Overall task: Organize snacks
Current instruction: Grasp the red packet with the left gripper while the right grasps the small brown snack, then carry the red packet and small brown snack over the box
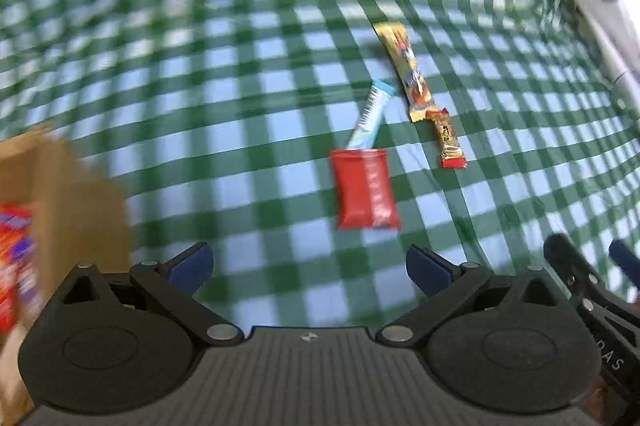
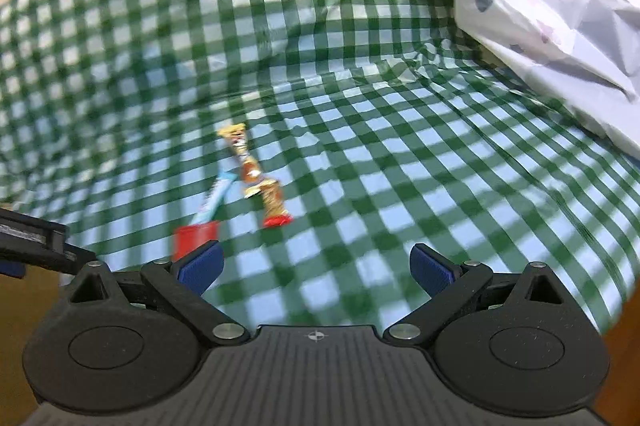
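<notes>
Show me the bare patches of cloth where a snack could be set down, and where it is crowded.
Free: the checked tablecloth left of the red pouch, up to the cardboard box; also the cloth between the gold-and-red bar and the white crumpled sheet. Crowded: the cluster where red pouch, blue stick, yellow stick and the bar lie nearly touching.

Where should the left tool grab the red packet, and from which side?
Likely across the red packet's short width near mid-length, coming straight down. It lies flat on the checked cloth, long axis pointing away from the open left tool; only its far end touches the blue stick.
</notes>
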A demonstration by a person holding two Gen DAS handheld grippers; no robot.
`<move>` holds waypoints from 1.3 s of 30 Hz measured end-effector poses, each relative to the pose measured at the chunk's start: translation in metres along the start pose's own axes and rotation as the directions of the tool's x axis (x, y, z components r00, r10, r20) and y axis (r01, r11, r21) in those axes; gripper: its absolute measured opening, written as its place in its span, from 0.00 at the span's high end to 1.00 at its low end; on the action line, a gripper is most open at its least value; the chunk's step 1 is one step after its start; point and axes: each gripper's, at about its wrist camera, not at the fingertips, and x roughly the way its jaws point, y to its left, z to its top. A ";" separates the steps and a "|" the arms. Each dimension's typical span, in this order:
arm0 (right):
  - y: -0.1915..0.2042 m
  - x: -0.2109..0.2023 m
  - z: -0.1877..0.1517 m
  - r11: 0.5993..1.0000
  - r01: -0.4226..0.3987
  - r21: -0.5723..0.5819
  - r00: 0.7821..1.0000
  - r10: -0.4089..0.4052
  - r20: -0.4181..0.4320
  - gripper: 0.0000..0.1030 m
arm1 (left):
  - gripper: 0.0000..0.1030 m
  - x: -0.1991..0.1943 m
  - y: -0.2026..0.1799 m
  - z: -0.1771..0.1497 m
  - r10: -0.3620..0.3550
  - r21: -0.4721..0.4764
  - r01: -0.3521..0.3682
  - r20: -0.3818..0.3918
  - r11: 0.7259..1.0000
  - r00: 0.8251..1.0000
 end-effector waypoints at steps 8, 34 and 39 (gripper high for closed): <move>0.003 0.125 0.031 0.991 -0.064 -0.120 0.998 0.061 -0.023 0.04 | 0.00 0.104 -0.015 0.035 0.034 0.063 -0.028 -0.091 0.998 0.995; 0.007 0.059 0.001 0.994 -0.068 -0.089 0.997 0.064 -0.043 0.80 | 0.68 -0.041 0.015 -0.030 -0.181 0.122 0.165 0.133 0.979 0.974; 0.015 -0.024 -0.001 0.991 -0.127 -0.036 0.992 0.128 0.016 0.80 | 0.68 -0.125 0.047 -0.089 -0.192 0.104 0.174 0.196 0.979 0.962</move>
